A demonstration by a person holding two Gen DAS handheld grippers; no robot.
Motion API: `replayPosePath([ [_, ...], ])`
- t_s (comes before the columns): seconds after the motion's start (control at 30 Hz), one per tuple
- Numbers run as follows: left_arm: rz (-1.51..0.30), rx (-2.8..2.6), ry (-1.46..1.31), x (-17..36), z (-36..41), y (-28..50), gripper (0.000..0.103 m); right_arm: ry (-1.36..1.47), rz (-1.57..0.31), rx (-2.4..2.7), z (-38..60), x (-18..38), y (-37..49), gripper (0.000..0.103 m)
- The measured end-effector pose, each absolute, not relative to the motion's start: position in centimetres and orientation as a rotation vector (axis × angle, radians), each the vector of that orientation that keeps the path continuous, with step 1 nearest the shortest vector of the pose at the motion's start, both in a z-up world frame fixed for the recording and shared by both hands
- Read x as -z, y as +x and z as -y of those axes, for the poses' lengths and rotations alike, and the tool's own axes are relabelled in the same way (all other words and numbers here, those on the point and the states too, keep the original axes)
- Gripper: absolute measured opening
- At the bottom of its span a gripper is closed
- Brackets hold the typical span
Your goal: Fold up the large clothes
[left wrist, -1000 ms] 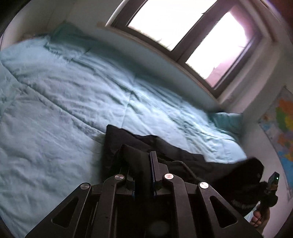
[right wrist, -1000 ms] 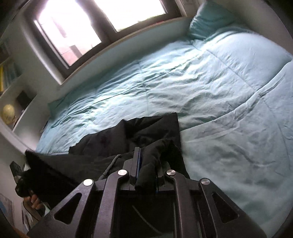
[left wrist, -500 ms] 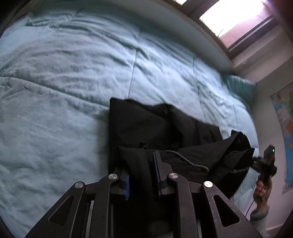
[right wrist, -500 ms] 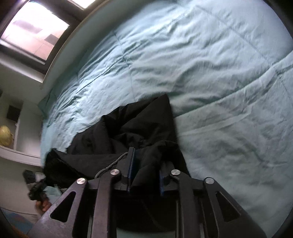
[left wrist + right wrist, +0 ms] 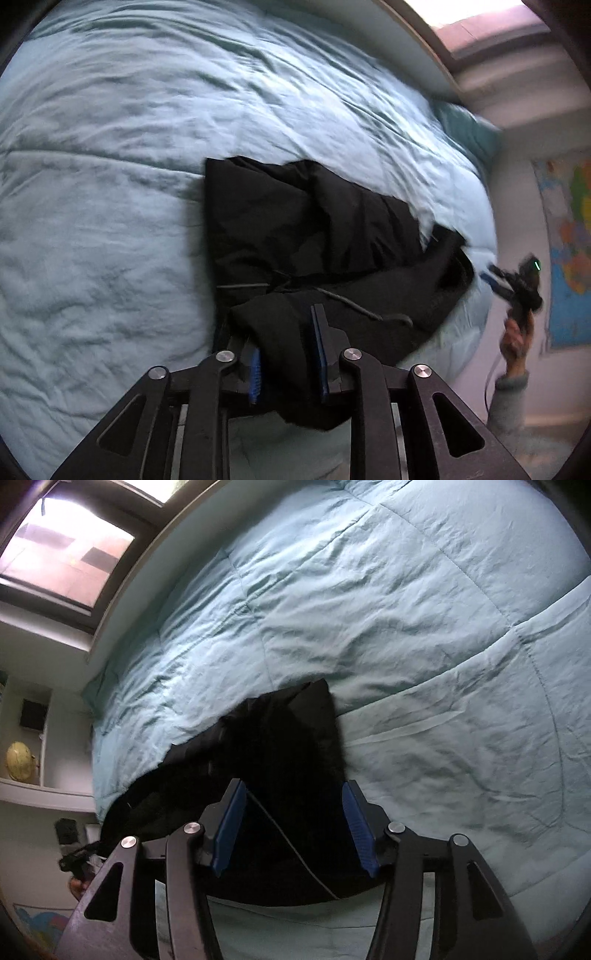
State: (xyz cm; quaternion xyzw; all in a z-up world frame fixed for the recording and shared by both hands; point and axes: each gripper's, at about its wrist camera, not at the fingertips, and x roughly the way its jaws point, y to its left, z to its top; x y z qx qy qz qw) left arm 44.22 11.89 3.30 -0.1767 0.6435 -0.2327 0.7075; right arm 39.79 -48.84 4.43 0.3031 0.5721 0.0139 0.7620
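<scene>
A black garment (image 5: 295, 221) with a drawstring cord lies crumpled on the light teal quilt (image 5: 110, 184) of a bed. My left gripper (image 5: 284, 332) points down at its near edge. Its jaws are opening, and a fold of black cloth sits loosely between the blue pads (image 5: 255, 373). My right gripper (image 5: 291, 786) hovers over the other end of the garment (image 5: 288, 738), jaws opening wide, pads (image 5: 229, 830) clear of the cloth below them. In the left wrist view the right gripper (image 5: 513, 284) shows at the far right, held by a hand (image 5: 517, 332).
The quilt (image 5: 406, 627) spreads wide beyond the garment. A teal pillow (image 5: 469, 125) lies by the wall under a window (image 5: 66, 554). A map (image 5: 569, 240) hangs on the wall. A shelf with a yellow globe (image 5: 20, 762) stands beside the bed.
Both grippers tipped down toward the bed and spread their jaws. The right one let go of its fold. The garment dropped from a raised drape onto the quilt.
</scene>
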Motion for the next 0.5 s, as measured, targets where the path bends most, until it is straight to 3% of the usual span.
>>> replayPosePath([
  [0.23,-1.531,0.562,-0.365,-0.8,-13.5,44.8,0.037,0.591,-1.271,-0.039,47.5,-0.4,41.1,0.058],
  [0.27,-1.526,0.528,-0.351,-0.7,-13.9,45.0,0.042,0.575,-1.265,-0.047,47.0,0.1,41.5,0.058],
  [0.4,-1.432,0.515,-0.433,-1.8,-16.2,45.1,0.043,0.464,-1.245,-0.073,44.4,0.7,43.3,0.058],
  [0.5,-1.331,0.427,-0.340,-2.8,-16.9,44.9,0.047,0.371,-1.212,-0.089,42.6,0.3,44.4,0.058],
])
